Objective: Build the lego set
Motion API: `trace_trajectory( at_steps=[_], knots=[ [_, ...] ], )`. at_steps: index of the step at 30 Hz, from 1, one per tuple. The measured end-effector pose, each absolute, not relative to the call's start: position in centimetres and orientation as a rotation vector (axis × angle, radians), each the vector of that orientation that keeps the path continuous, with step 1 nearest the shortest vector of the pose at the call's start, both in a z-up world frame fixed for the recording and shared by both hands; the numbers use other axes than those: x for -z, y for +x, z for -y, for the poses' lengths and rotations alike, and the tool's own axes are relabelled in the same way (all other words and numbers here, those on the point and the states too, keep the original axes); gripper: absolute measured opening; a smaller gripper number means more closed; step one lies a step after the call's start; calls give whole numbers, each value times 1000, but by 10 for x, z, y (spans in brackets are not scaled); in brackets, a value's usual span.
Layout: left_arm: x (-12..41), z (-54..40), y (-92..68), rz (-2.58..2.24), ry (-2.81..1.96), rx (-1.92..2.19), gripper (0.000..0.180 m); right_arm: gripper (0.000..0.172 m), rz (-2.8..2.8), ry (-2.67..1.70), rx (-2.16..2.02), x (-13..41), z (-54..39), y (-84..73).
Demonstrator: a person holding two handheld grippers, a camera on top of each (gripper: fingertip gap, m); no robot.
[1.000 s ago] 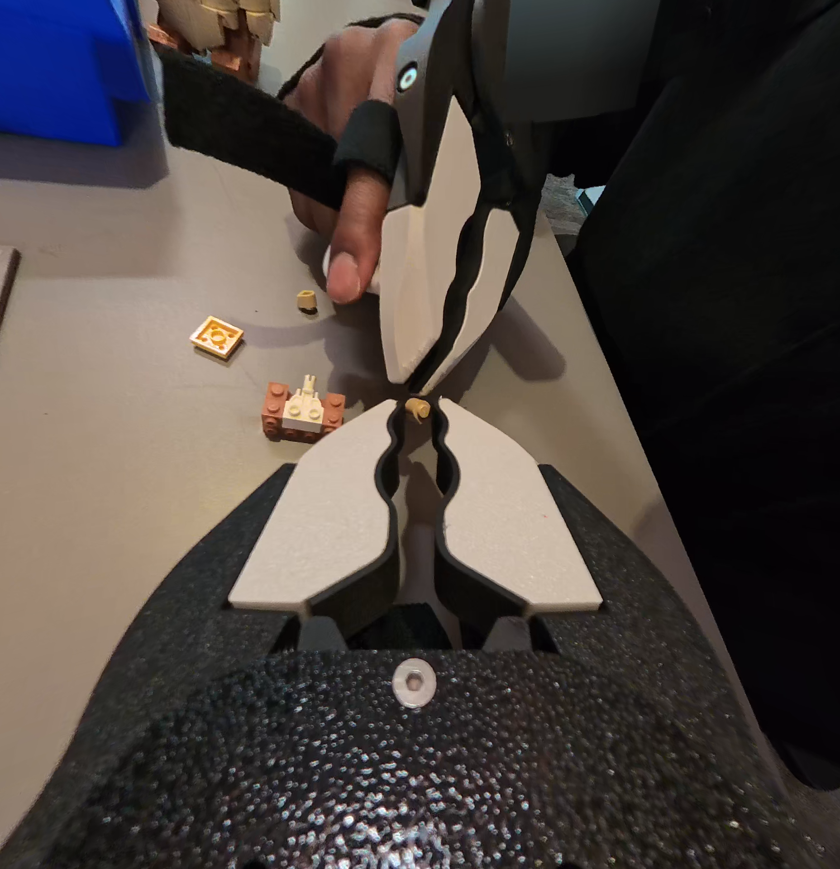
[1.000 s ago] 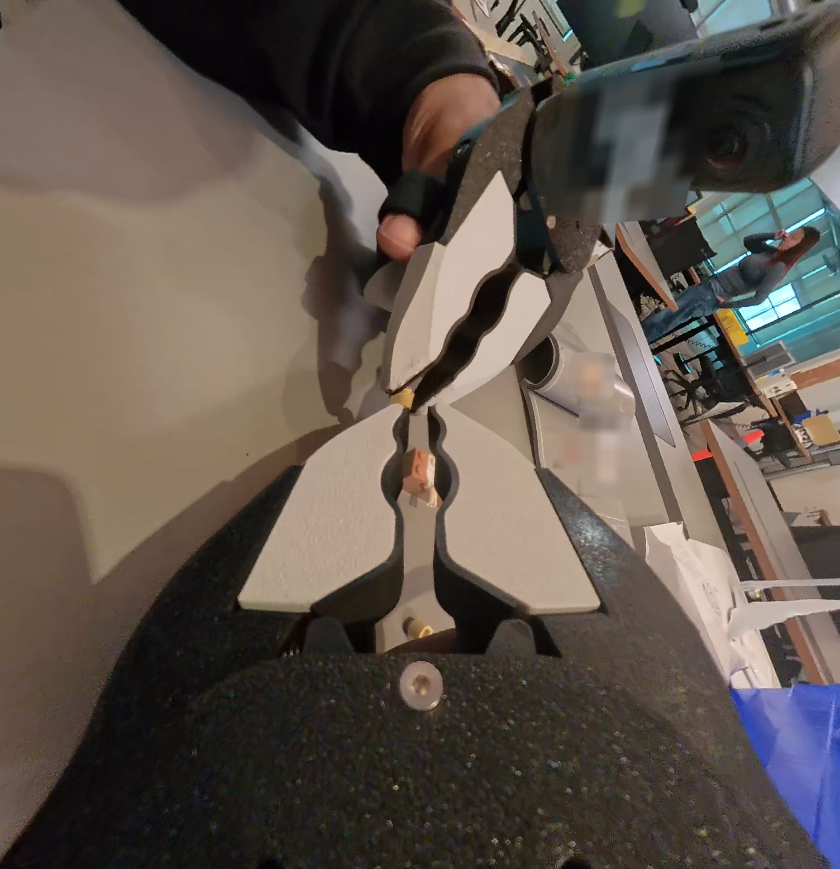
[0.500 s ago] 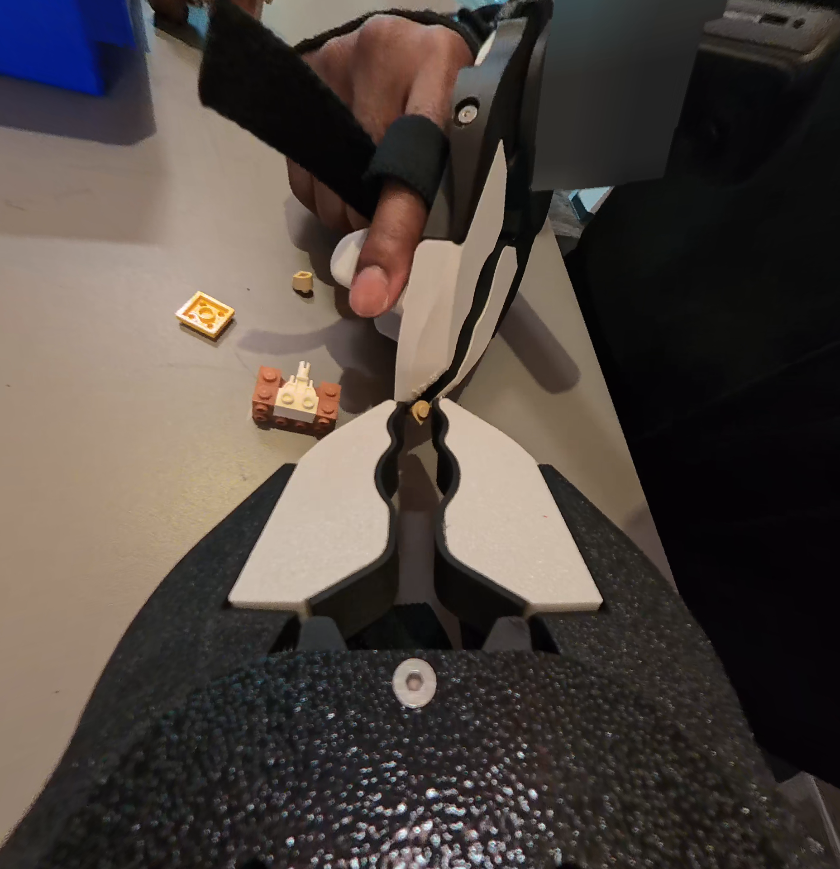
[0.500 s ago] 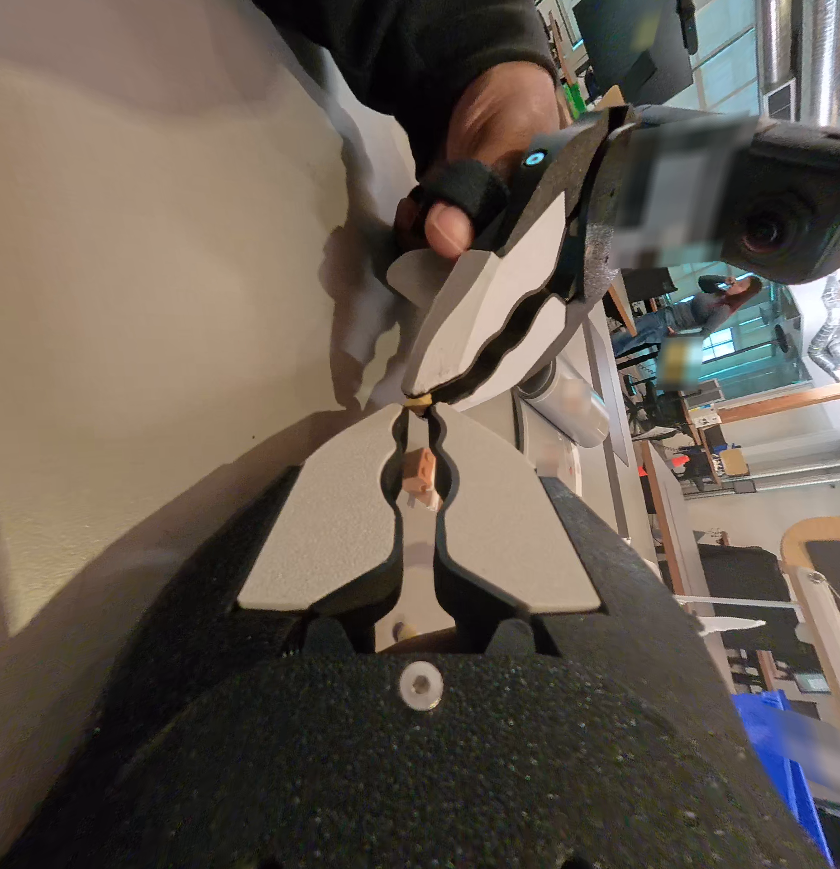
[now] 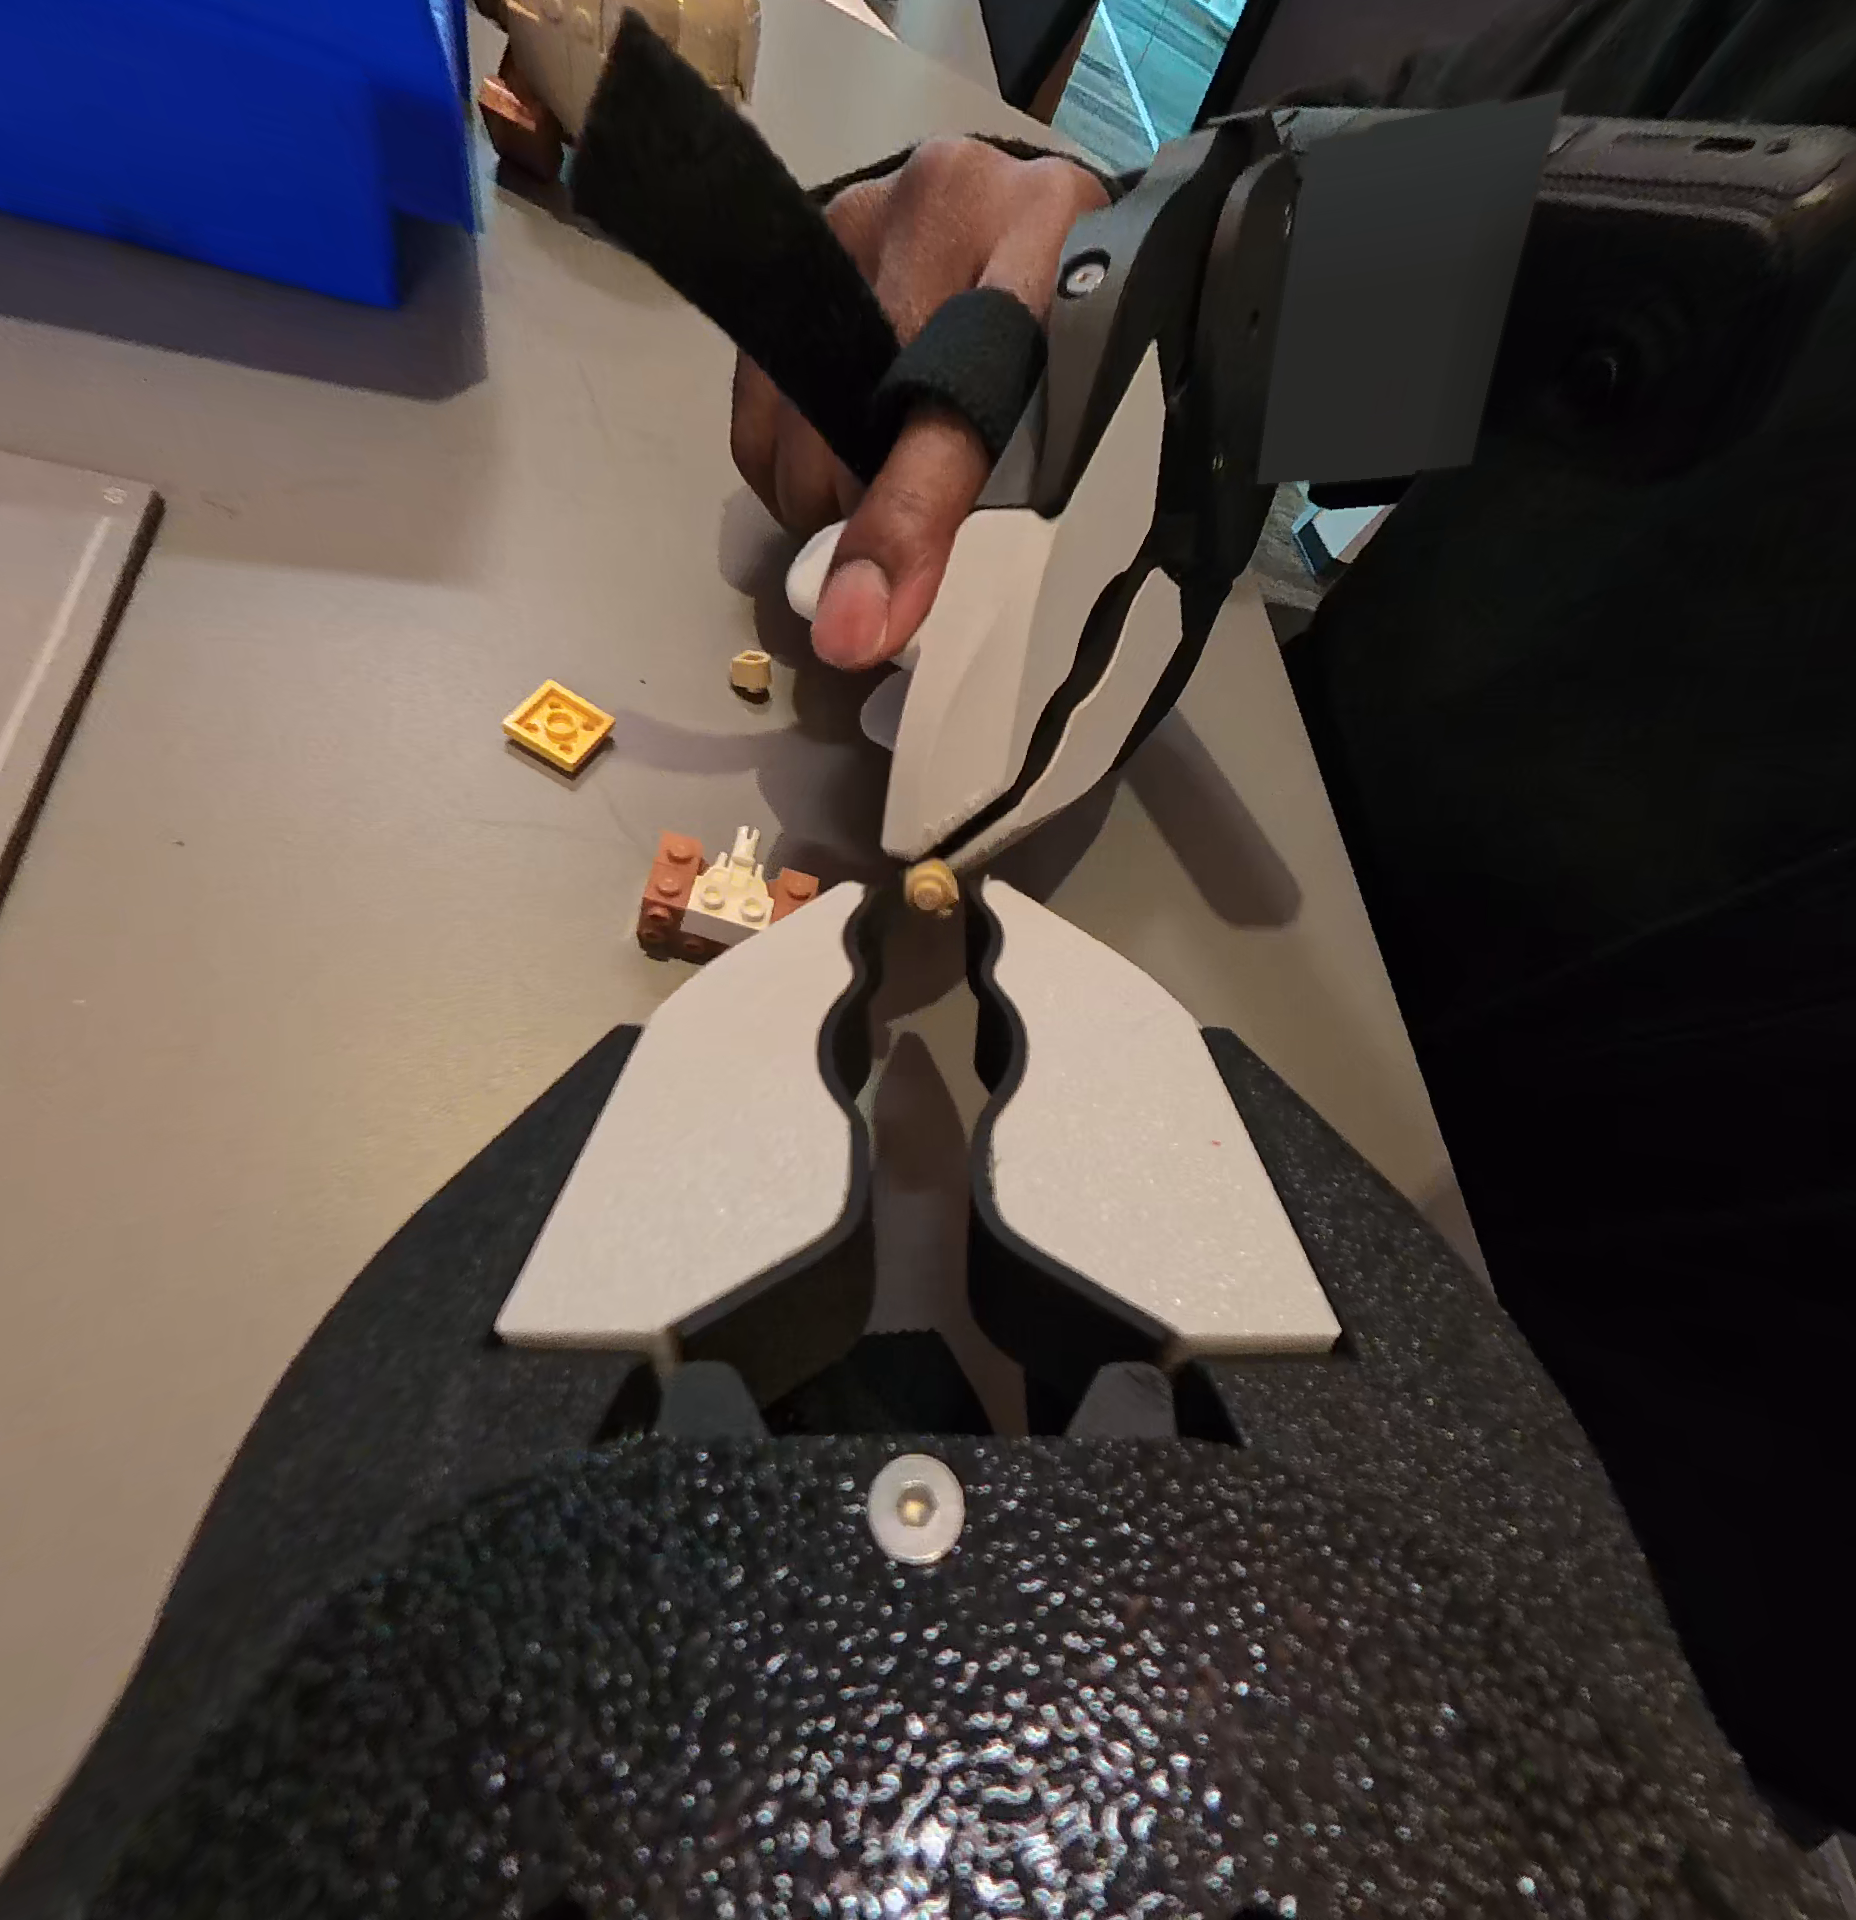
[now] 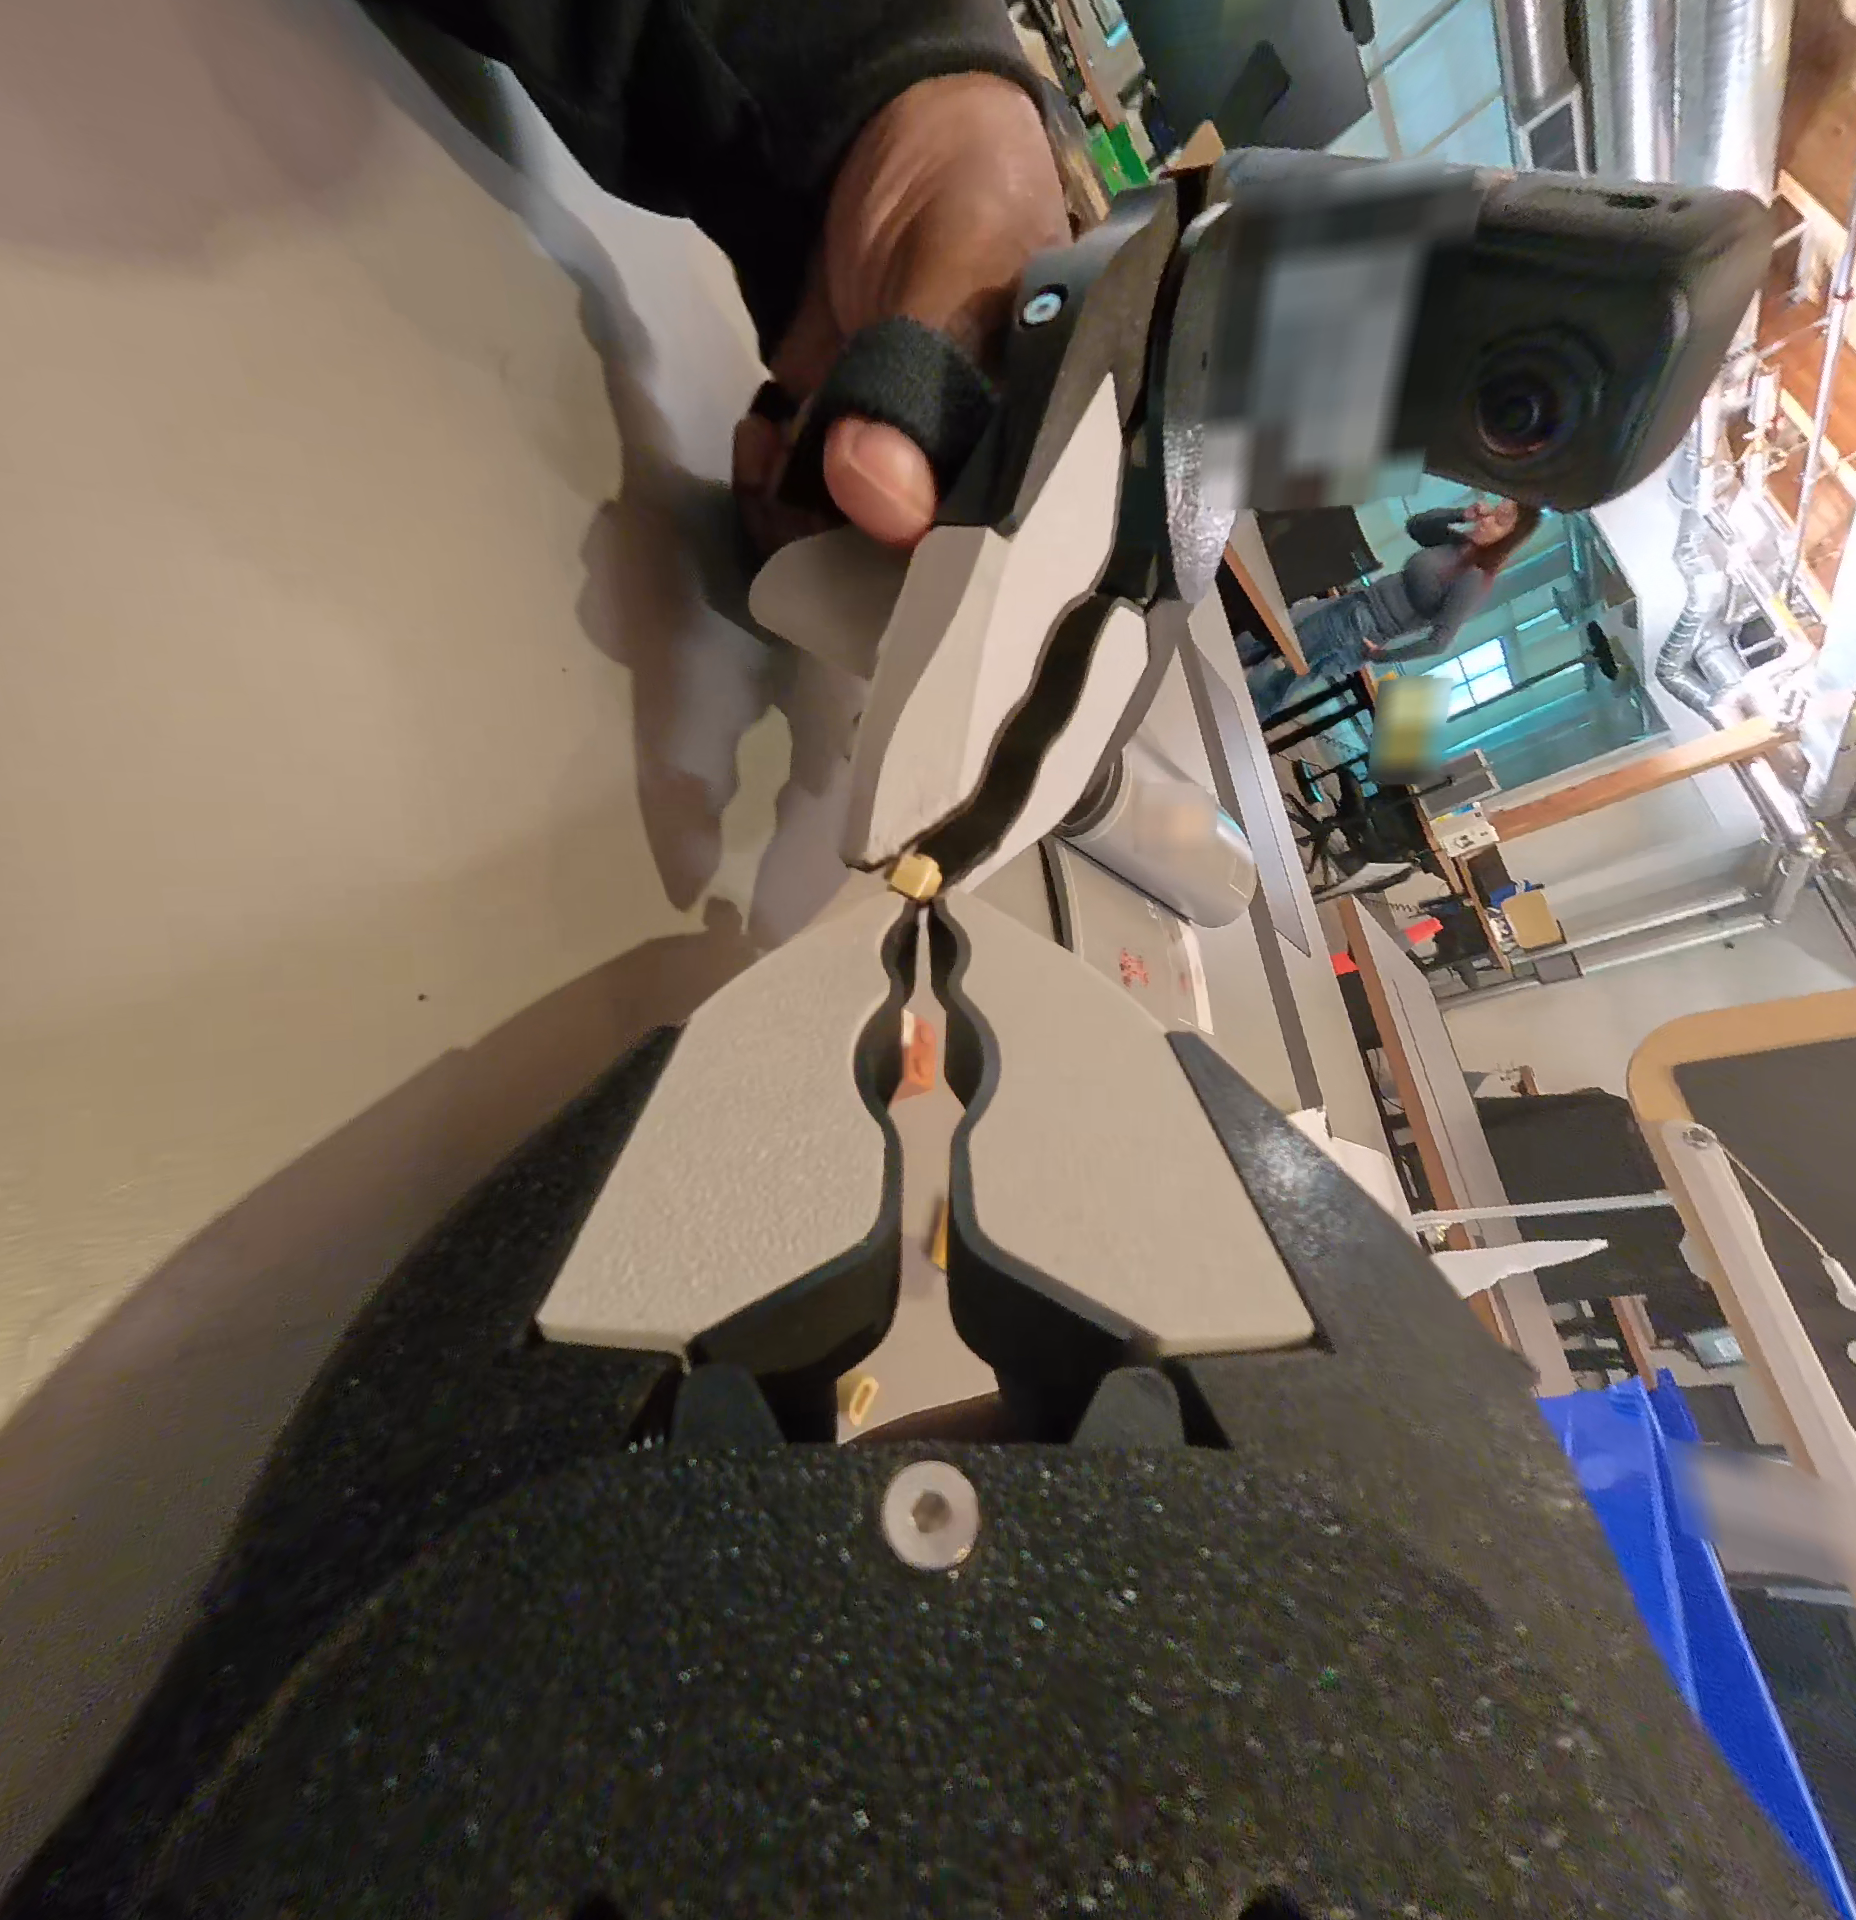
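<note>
The right gripper [image 6: 919, 914] has its fingers pressed almost together, pinching a small tan round plastic brick piece [image 5: 929, 888] at the very tips, above the grey table top [image 5: 280, 1039] near its edge. The left gripper [image 5: 926, 899] meets it nose to nose. Its fingers are spread a little to either side of the tan piece, with a clear gap on the left side, so they do not clamp it. Just to the left on the table stands a small brown-and-white brick assembly [image 5: 721, 904]. Farther back lie a yellow square flat plate [image 5: 558, 724] and another tiny tan brick [image 5: 750, 670]. A blue plastic bin [image 5: 207, 135] sits at the far left. A hand [image 5: 903, 416] with black straps grips the right tool.
</note>
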State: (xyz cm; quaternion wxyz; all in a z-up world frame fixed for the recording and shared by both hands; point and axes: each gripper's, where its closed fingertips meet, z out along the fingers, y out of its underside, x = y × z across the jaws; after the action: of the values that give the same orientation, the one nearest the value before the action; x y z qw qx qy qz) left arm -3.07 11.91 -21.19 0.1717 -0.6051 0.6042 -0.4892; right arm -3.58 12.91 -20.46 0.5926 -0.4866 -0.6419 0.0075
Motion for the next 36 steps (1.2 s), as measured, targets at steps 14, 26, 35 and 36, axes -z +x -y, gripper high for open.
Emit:
trace_trajectory(
  at_steps=[14, 26, 35, 36],
  knots=[
    [197, -136, -21, -1464, -1785, 1472, 18, 2, 1318, -1161, 117, 187, -150, -26],
    [196, -140, -19, -1439, -1742, 1451, 7, 2, 1314, -1151, 150, 188, -152, -26],
    [206, -139, -26, -1665, -1634, 1117, 7, 14, 1372, -1308, -181, 197, -139, -29],
    [208, -139, -27, -1702, -1618, 1056, 7, 13, 1370, -1334, -230, 197, -138, -29]
  ],
)
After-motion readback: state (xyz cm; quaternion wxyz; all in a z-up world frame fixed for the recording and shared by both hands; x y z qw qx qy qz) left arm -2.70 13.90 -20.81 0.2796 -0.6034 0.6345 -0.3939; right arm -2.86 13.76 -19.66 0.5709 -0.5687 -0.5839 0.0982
